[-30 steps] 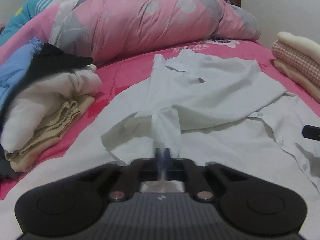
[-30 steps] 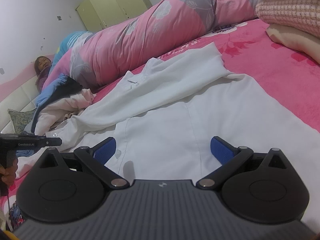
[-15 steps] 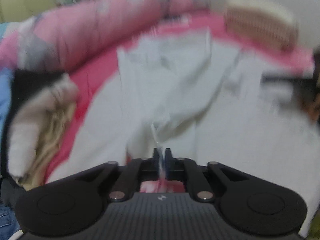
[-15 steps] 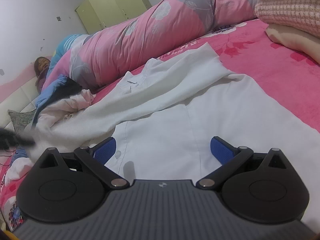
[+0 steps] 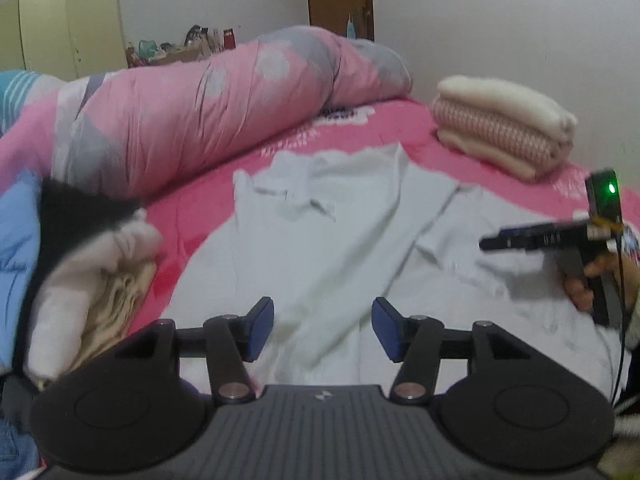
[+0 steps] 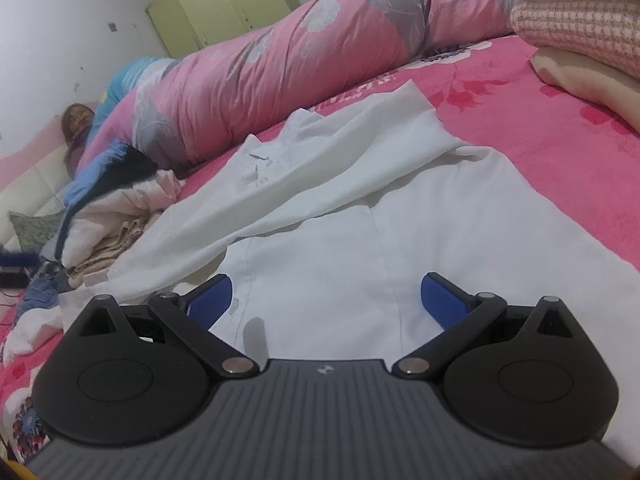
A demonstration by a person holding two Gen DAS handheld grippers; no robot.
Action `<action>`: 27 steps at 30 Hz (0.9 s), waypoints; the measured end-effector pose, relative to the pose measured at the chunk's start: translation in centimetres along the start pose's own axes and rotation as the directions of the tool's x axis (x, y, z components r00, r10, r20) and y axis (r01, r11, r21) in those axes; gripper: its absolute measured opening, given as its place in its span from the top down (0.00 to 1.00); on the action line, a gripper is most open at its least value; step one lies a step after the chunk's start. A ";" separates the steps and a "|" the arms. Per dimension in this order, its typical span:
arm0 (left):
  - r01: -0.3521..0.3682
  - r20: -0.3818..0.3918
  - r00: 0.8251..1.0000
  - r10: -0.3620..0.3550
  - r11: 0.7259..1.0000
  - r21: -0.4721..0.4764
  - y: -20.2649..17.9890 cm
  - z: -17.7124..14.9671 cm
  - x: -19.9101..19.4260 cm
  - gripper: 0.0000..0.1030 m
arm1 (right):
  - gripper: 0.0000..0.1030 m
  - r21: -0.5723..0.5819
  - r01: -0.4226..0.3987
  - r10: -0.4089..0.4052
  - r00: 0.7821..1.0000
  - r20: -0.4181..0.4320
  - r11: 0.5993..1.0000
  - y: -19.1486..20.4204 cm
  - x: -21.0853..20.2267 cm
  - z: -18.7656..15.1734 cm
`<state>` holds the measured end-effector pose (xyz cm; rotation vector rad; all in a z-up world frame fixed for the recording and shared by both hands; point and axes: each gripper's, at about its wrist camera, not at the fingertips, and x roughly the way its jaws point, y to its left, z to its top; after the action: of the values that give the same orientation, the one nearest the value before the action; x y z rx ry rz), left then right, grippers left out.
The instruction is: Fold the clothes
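Now both grippers, left gripper (image 5: 323, 326) and right gripper (image 6: 326, 302), hang with jaws wide and empty over the white shirt (image 5: 340, 240) spread on the bed (image 6: 540, 152). Its long axis runs ahead toward the collar, one sleeve folded across; the right gripper seems nearer the unfolded side.

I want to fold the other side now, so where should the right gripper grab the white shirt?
Probably the white shirt's free side edge lying flat against the pink bedsheet. Bring the open right gripper in low from that side, pinching the thin hem.
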<state>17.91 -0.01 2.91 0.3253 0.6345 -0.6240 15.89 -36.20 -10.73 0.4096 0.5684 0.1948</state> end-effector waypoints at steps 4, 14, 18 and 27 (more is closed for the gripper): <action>-0.020 -0.008 1.000 0.020 1.000 -0.009 -0.2 3.4 2.8 0.43 | 0.02 -0.016 0.014 -0.014 1.000 0.000 1.000 0.6 -2.6 2.1; 0.026 -0.096 0.995 -0.025 1.000 0.004 -4.3 11.1 15.3 0.43 | 0.54 -0.318 0.065 -0.084 0.995 -0.047 0.946 -1.0 1.8 10.6; 0.053 -0.131 0.990 -0.051 0.999 0.014 -6.6 13.9 20.6 0.43 | 0.58 -0.287 0.031 -0.067 0.991 -0.116 0.957 -3.8 6.8 10.2; 0.131 -0.226 0.964 -0.138 0.990 -0.044 -11.6 20.1 32.5 0.27 | 0.55 -0.355 0.031 -0.085 0.987 -0.139 0.935 -5.3 9.6 8.1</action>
<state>40.20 -32.51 -3.58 0.3316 0.8911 -0.7127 28.71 -40.74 -11.46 0.0289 0.6805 0.2673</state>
